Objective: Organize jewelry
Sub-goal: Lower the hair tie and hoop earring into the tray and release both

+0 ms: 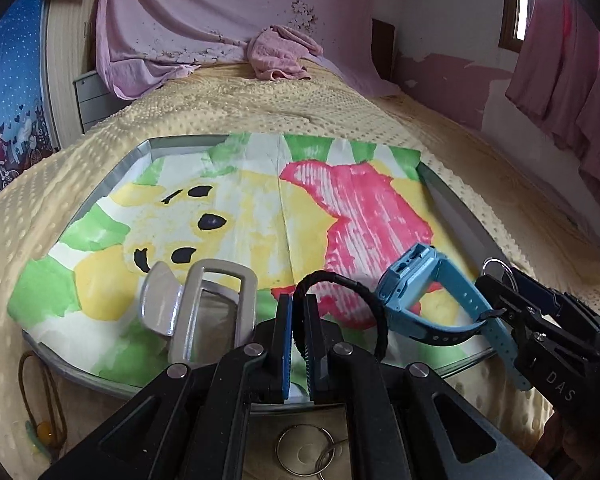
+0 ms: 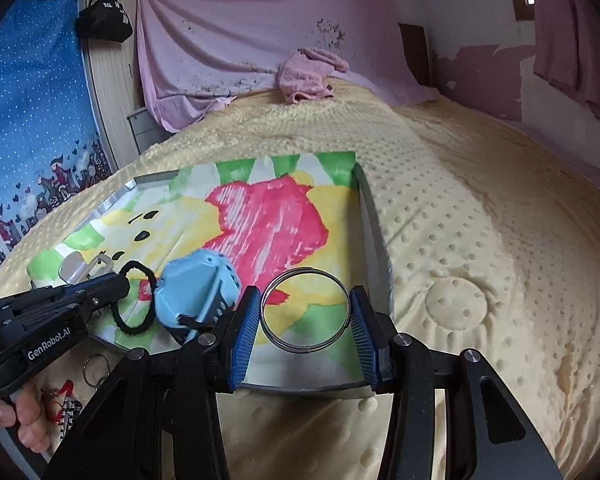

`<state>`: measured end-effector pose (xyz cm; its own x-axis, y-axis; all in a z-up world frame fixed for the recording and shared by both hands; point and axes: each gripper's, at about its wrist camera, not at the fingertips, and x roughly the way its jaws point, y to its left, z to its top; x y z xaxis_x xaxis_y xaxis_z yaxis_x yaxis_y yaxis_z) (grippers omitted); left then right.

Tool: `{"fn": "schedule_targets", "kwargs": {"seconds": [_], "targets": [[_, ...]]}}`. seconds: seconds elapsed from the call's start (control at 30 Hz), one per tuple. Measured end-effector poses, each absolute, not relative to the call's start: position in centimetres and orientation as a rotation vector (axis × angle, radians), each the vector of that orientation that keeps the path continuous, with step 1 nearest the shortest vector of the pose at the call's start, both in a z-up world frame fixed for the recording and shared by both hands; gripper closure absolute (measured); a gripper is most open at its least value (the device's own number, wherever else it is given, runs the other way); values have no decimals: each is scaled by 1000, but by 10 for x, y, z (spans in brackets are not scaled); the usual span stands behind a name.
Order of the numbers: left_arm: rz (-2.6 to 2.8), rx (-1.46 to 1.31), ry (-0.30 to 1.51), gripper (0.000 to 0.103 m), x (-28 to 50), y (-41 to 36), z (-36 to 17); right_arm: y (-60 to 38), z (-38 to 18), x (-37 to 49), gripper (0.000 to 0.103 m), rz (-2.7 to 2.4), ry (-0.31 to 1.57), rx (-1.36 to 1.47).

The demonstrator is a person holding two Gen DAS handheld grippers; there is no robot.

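A grey tray (image 1: 172, 143) (image 2: 376, 232), lined with a painted yellow, pink and green paper, lies on the bed. My left gripper (image 1: 298, 305) (image 2: 122, 280) is shut on a black braided bracelet (image 1: 342, 280) (image 2: 138, 330), whose loop hangs over the tray's near edge. My right gripper (image 2: 306, 295) (image 1: 488, 285) is shut on a thin silver ring (image 2: 305, 350) (image 1: 496, 266), held upright between its blue pads (image 2: 244, 336) above the tray's near right corner. A light blue watch (image 1: 410, 292) (image 2: 196, 290) rests on the tray between the two grippers. A silver clip (image 1: 204, 312) (image 2: 80, 268) lies to the left.
The bed has a dimpled yellow blanket (image 2: 480, 240). Loose metal rings (image 1: 306, 454) (image 2: 96, 364), a brown cord with an amber bead (image 1: 44, 424) and red and checked pieces (image 2: 64, 404) lie in front of the tray. A person's hand (image 2: 20, 420) holds the left gripper. A pink towel (image 1: 280, 52) lies far back.
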<state>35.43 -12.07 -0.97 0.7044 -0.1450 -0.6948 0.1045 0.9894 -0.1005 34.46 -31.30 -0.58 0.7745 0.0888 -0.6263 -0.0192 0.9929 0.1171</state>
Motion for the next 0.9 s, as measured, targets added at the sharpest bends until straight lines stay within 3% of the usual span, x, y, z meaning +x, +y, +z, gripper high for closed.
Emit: {"fn": "schedule_targets", "kwargs": {"seconds": [0.37,0.47,0.5,0.53,0.7,0.77,0.83,0.9], "targets": [[-121,-52,762,96,351,-121,-8,-313,-13,345,62,90,691,122],[-128,-66,746,78,345,-120,-5,-314,-12,343,61,89,682,126],[-129,-72,735,58,343,-119,-3,-316,-11,341,60,87,678,125],[-120,-79,718,46,339,-118,-1,-317,-9,339,59,85,670,126],[-103,-115,660,46,326,-110,9,-325,0,329,48,80,621,149],[-97,-121,630,41,319,-107,14,-325,6,322,46,84,582,157],[-87,-126,597,27,311,-102,19,-325,14,313,36,84,537,162],[-72,-144,558,19,301,-95,24,-325,21,304,28,81,495,171]]}}
